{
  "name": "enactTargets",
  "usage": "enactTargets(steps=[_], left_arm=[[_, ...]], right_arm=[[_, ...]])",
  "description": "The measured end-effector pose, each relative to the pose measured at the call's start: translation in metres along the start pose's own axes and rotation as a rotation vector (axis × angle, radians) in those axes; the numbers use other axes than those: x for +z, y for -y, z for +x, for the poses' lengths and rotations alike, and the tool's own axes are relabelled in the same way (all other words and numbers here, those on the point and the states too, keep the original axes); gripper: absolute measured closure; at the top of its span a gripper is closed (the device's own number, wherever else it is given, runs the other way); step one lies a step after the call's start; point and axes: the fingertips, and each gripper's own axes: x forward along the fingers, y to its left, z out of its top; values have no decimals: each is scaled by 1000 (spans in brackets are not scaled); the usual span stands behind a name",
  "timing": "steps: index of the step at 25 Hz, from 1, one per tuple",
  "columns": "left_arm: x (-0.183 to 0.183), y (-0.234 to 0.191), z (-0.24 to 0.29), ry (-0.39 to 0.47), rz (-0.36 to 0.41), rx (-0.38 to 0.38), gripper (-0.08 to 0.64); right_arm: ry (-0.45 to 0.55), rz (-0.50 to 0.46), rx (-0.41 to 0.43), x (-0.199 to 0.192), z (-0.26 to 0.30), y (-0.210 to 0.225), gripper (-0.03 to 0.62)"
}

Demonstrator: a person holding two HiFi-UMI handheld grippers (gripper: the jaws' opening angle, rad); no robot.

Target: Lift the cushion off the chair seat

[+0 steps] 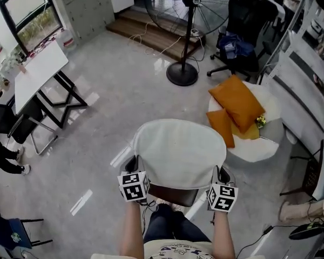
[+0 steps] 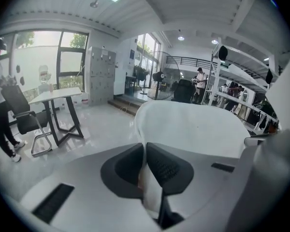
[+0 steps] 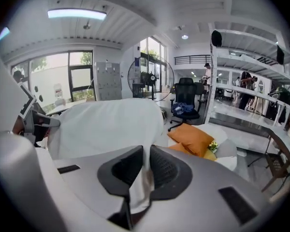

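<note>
A white cushion (image 1: 178, 150) hangs in the air in front of me, held up by its two near corners. My left gripper (image 1: 134, 169) is shut on the cushion's left edge; the white fabric (image 2: 193, 129) is pinched between its dark pads (image 2: 166, 168). On the right edge my right gripper (image 1: 222, 177) is shut the same way, with a fold of the cushion (image 3: 106, 124) between its pads (image 3: 164, 170). A dark brown chair seat (image 1: 173, 195) shows just below the cushion's near edge; the rest of the chair is hidden.
A round white table (image 1: 259, 150) with orange cushions (image 1: 237, 104) stands at the right. Behind it are a black office chair (image 1: 243, 31) and a standing fan (image 1: 186, 36). A white folding table (image 1: 40, 72) and a standing person (image 1: 2, 155) are at the left.
</note>
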Motion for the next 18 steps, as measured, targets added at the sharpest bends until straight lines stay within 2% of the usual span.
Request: enactTargets(steps=[9, 18], left_arm=[[98, -3, -91, 198, -5, -3, 520], [159, -6, -176, 415, -10, 19, 520]], right_arm=[[227, -28, 21, 113, -71, -17, 532], [460, -58, 52, 185, -137, -34, 534]])
